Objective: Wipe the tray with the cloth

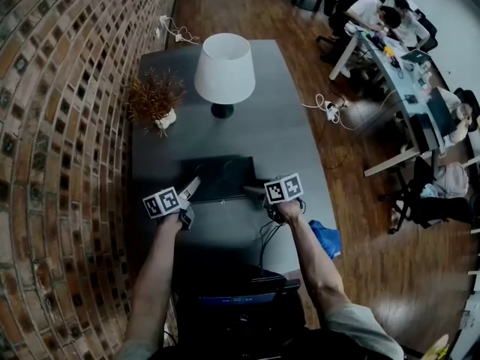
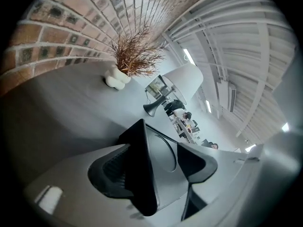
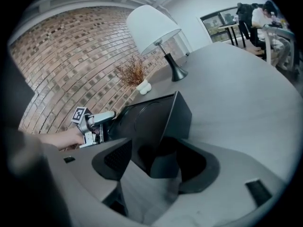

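Tray: flat dark square tray [image 1: 221, 177] with a round dip is sitting on the smooth grey bench [image 1: 292, 148], near a white cone lamp [image 1: 223, 70] | Jaws: left gripper [image 1: 193, 185] and right gripper [image 1: 252, 191] are each pinching a tray corner | Room: rough brick wall [image 1: 60, 126] and wood floor [image 1: 375, 223] are showing | Only the left gripper view is showing white ceiling beams [image 2: 227, 41]

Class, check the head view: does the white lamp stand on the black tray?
No, the lamp stands on the bare table beyond the tray, apart from it.

Dim, soft even light, strong fisheye bending, dark vignetted corners
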Available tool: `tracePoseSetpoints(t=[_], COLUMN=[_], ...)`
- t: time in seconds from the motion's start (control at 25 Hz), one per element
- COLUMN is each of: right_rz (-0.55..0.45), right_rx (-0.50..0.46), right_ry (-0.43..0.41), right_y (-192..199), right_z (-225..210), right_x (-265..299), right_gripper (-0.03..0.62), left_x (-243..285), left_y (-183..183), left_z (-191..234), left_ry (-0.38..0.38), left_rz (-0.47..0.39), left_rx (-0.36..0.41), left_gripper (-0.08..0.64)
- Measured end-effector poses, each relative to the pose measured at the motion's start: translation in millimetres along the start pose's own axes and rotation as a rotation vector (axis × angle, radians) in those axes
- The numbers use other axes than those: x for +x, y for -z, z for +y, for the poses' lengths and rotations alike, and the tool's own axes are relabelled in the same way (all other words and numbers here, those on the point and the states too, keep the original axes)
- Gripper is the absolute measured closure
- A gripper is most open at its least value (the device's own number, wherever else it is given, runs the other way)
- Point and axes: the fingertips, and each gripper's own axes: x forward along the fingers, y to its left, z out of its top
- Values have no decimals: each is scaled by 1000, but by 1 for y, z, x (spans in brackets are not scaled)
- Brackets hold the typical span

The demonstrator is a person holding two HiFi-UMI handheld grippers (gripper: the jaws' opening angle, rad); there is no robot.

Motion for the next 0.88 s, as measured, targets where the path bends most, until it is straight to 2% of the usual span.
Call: tracePoseSetpoints(t=[0.32,0.44,0.56,0.64,0.68,0.76,0.8,0.84,0.88], right_rz=[25,42,-18,-138,-232,-458,-563,-647,-705], right_rx=[-37,-45,-7,43,75,150,184,198,192], right_ry=[49,41,54,70,54,-32,-92,-143,-172], right_y=[-4,-3,-6,-14,-20,-29,-32,-34,-35], right_z=[-7,-7,-14,-16,-10,13,26,40,53], right_x=[3,4,-5,-31,-55,-112,-137,-159,-176], right_gripper=[301,301,289,278,281,308,356,383,383], left_x=[-1,-1,-9,-31,-47,-83,-101,-119,-134], left_y=[2,2,-3,-7,-7,-2,2,6,10], left_z=[-2,-1,0,-4,-11,-35,-47,-58,-68], left_ry=[-19,-5,20,38,63,140,183,223,255], left_rz=[-38,-48,-52,-95,-125,-196,-233,-266,-293], left_rx=[-14,-30,6,17,8,-23,-38,-50,-61], left_gripper=[265,265,262,261,262,262,262,267,267])
